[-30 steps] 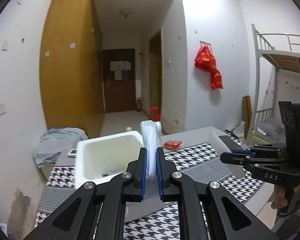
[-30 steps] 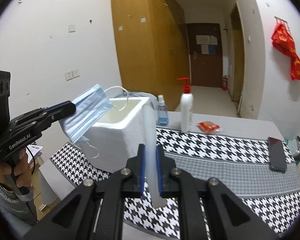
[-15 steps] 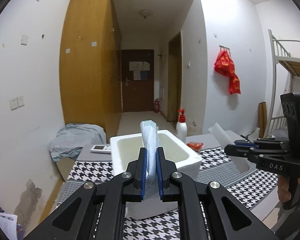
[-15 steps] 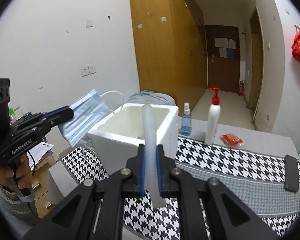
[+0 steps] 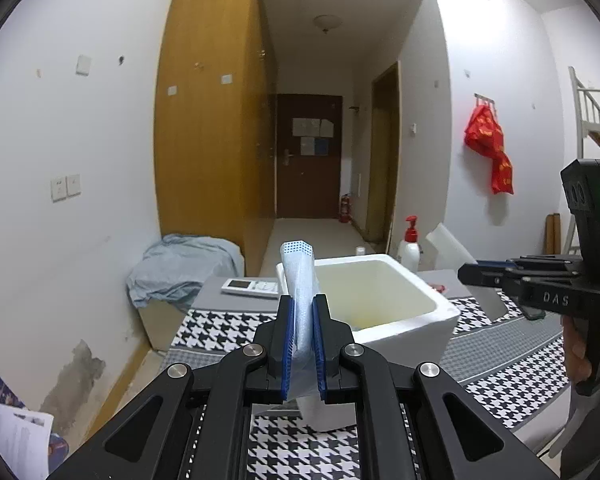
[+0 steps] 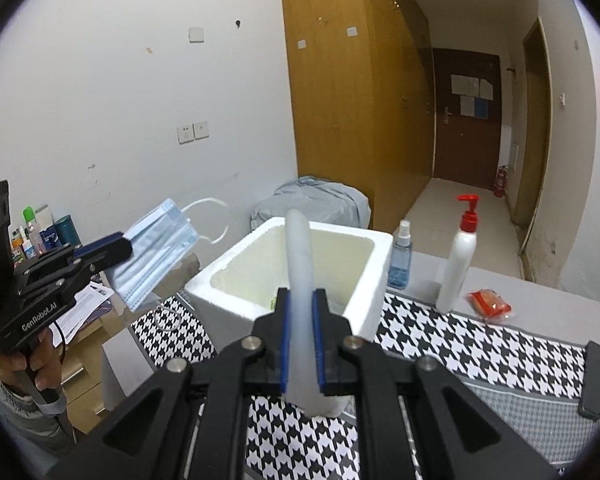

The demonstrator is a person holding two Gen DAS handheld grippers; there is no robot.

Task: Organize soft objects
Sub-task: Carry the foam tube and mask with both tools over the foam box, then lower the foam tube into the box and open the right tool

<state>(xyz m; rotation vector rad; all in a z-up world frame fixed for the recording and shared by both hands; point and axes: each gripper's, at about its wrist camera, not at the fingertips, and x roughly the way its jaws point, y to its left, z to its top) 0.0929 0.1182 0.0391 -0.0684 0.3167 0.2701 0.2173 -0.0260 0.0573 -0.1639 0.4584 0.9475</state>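
Note:
My left gripper [image 5: 303, 304] is shut on a light blue face mask [image 5: 298, 276], held edge-on in the air; in the right wrist view the mask [image 6: 156, 252] hangs left of the white foam box [image 6: 356, 308], its ear loops dangling. My right gripper [image 6: 300, 300] is shut on a thin white foam sheet [image 6: 298, 256], upright in front of the box. In the left wrist view the right gripper [image 5: 472, 272] holds the sheet [image 5: 452, 246] right of the box [image 5: 440, 320]. The box stands open on the houndstooth tablecloth [image 5: 520, 364].
A white pump bottle [image 6: 458, 264], a blue spray bottle [image 6: 400, 260] and a red packet [image 6: 490, 302] stand behind the box. A black phone [image 6: 594, 380] lies at the right. A remote [image 5: 252, 286] and a grey cloth heap [image 5: 180, 264] lie beyond.
Both views have swung to the left, so the box now sits more to the right. Both grippers stay shut on the mask and the sheet.

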